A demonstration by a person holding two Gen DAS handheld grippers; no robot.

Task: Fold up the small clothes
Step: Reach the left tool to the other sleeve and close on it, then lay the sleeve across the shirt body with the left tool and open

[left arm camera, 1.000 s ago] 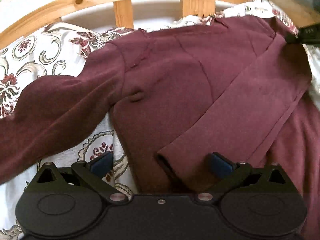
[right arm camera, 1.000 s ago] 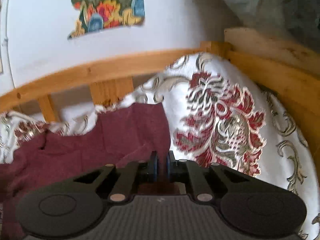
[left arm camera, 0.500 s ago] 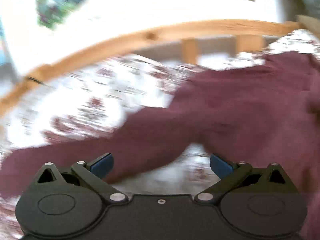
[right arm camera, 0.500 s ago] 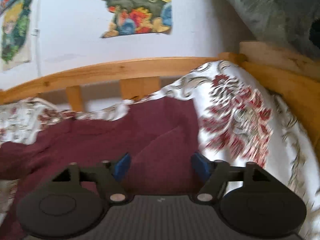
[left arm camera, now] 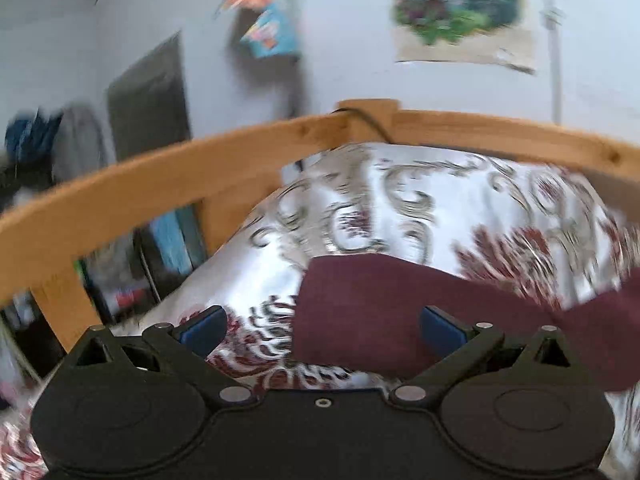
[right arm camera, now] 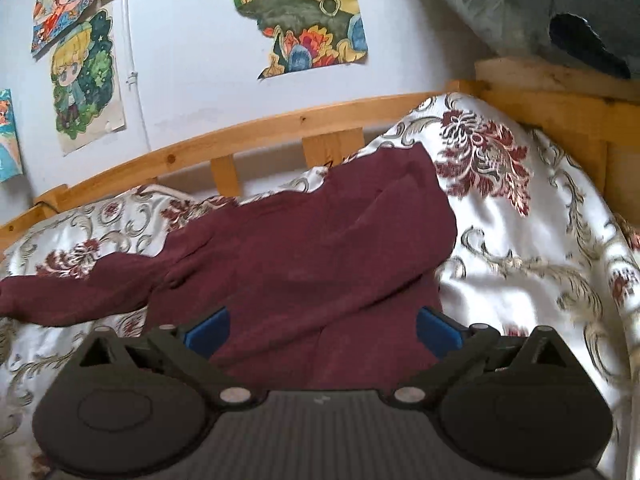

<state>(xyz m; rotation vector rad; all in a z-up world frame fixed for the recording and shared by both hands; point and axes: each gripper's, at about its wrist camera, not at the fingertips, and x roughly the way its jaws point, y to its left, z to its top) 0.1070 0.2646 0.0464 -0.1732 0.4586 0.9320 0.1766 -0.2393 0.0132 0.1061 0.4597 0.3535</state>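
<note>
A maroon long-sleeved top (right arm camera: 312, 256) lies spread on a white floral bedspread (right arm camera: 520, 256), one sleeve folded across its body and the other sleeve (right arm camera: 68, 292) stretched out to the left. My right gripper (right arm camera: 322, 328) is open and empty, just above the top's near part. In the left wrist view, the cuff end of the outstretched sleeve (left arm camera: 380, 312) lies between the open fingers of my left gripper (left arm camera: 322, 328), which holds nothing.
A wooden bed rail (right arm camera: 248, 140) runs along the far side and a wooden corner post (left arm camera: 368, 116) stands at the bed's left end. Drawings (right arm camera: 304, 12) hang on the wall. Beyond the left rail there is clutter (left arm camera: 120, 272) on the floor.
My right gripper has opened, let go of the top and drawn back. My left gripper has swung left from the top's body to the outstretched sleeve's cuff.
</note>
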